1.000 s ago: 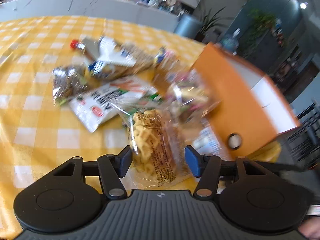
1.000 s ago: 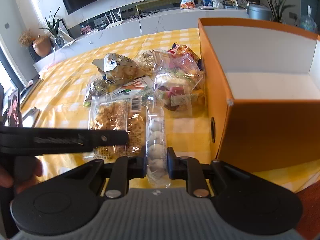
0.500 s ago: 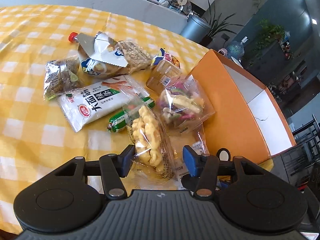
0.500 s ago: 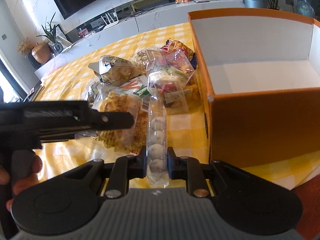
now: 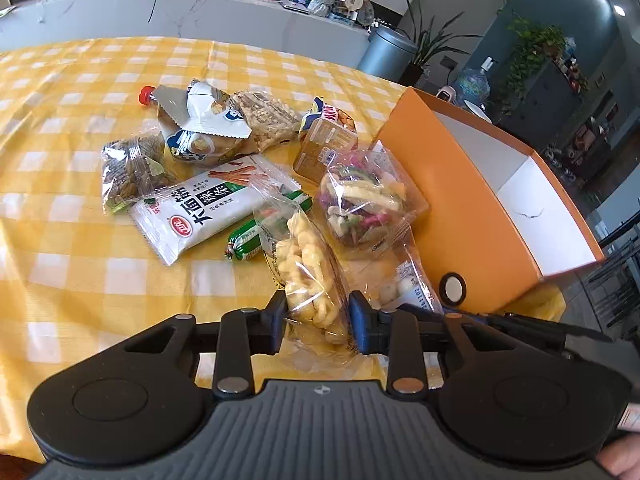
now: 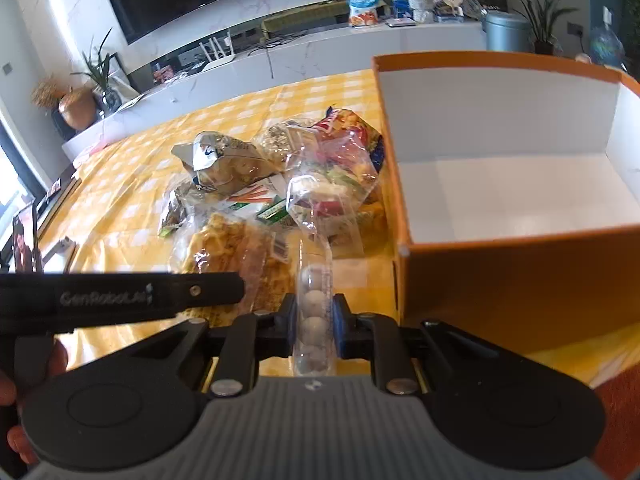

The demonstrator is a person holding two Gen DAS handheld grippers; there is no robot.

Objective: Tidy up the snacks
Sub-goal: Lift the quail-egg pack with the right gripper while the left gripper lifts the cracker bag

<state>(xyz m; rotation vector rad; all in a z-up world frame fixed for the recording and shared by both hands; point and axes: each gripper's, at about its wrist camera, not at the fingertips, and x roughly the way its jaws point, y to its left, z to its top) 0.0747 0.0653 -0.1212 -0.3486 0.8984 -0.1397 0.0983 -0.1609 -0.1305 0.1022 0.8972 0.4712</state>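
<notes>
Yellow-and-white checked tablecloth [image 5: 72, 240] covering the table, snacks piled mid-table. Orange box [image 6: 500, 272] with white inside, open top, standing at the right edge of the pile; round finger hole [image 5: 453, 286] in its near end wall.

Left gripper [image 5: 318, 318] clenched on a clear bag of yellow twists [image 5: 310, 268], pads pressing both sides of the bag's near end; far end of the bag lying against the pile. Right gripper [image 6: 314, 326] clamped on a narrow clear sleeve of white balls [image 6: 314, 312], sleeve running forward between the pads toward the pile, just left of the box's near corner. Same sleeve [image 5: 404, 284] visible from the left wrist view, beside the box wall.

Rest of the pile on the cloth, touching or overlapping:
- white flat packet with red logo and black print [image 5: 204, 212], left of the twists
- clear bag of mixed coloured chips [image 5: 364, 204], touching the box wall
- silver-white crumpled bag [image 5: 200, 128], far side
- clear pack of brown bars [image 5: 264, 116], beside the silver bag
- clear bag of dark nuts [image 5: 132, 172], leftmost
- amber tub with label [image 5: 324, 148], partly under the chip bag
- green sausage stick [image 5: 260, 232], partly under the twists bag
- red cap [image 5: 147, 94] poking out behind the silver bag, body hidden
</notes>
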